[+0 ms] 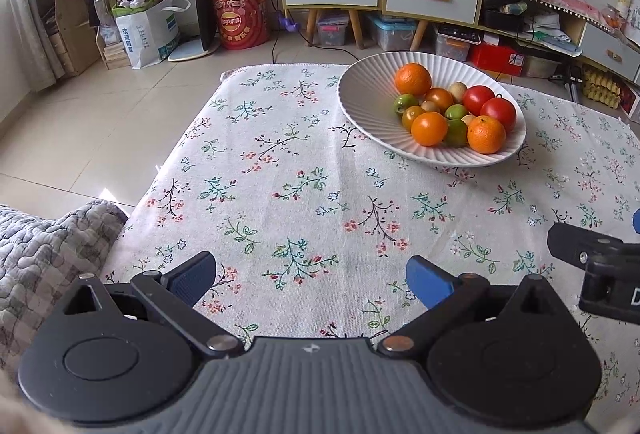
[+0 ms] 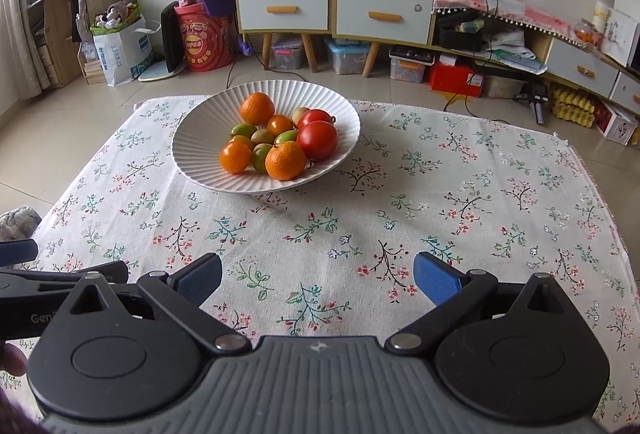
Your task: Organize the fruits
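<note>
Right wrist view: a table under a floral tablecloth [image 2: 460,193] fills the frame, and a white ribbed bowl [image 2: 192,149] stands on it toward the far edge, left of centre. The same bowl [image 1: 360,101] appears in the left wrist view, toward the far right of the table.

All visible fruit lies inside the bowl. Contents, by size:
- two red tomatoes [image 2: 317,139], touching, on the bowl's right side;
- mandarin oranges, one at the near rim [image 2: 285,161] and one at the far side [image 2: 257,108];
- smaller smooth orange fruits, one at the near left [image 2: 235,156];
- small green fruits [image 2: 243,130] wedged between the others.

No fruit lies on the cloth in either view.

The right gripper [image 2: 318,276] hovers low over the near part of the cloth, fingers spread wide and holding nothing. The left gripper [image 1: 312,276] is alongside it, likewise spread and empty. Both are well apart from the bowl.

Judged status: either the gathering step is complete, or sorting out of the bowl has not begun; the views do not settle which.

If sorting applies, the next move calls for a forward reach to the bowl, a descent over one exposed fruit at the near rim, and a closure gentle enough not to roll its neighbours.
</note>
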A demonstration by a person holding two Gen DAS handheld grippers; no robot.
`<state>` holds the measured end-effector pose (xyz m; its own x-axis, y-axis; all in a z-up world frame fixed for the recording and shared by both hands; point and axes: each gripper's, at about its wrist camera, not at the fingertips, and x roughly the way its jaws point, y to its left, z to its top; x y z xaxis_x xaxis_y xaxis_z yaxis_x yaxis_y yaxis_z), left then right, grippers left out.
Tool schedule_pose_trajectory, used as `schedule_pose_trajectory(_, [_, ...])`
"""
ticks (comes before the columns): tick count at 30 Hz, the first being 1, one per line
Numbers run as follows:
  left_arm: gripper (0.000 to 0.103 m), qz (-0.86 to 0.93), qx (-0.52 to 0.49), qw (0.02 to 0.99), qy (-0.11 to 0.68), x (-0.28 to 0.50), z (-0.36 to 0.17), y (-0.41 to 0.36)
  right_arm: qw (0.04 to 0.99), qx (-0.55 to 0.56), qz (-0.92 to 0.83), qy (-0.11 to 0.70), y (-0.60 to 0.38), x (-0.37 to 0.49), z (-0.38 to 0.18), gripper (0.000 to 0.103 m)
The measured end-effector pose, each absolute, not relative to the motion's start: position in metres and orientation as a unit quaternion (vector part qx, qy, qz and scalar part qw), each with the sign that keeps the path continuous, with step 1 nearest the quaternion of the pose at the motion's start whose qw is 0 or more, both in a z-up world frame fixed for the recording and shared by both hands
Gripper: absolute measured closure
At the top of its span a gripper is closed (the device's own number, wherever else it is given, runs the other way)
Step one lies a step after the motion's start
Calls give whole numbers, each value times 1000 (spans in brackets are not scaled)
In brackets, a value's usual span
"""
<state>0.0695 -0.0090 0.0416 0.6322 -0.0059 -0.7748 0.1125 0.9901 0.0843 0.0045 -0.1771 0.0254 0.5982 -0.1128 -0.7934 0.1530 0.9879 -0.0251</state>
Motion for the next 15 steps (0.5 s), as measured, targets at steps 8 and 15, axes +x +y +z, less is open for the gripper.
schedule_pose_trajectory(8, [3,-31,69,900,430,70,39,-9,895,26,-71,440,-177,3,28,1])
schedule_pose_trajectory(15, [3,-30,68,900,430,70,39,-7,894,24,-71,442,-175,5,27,1])
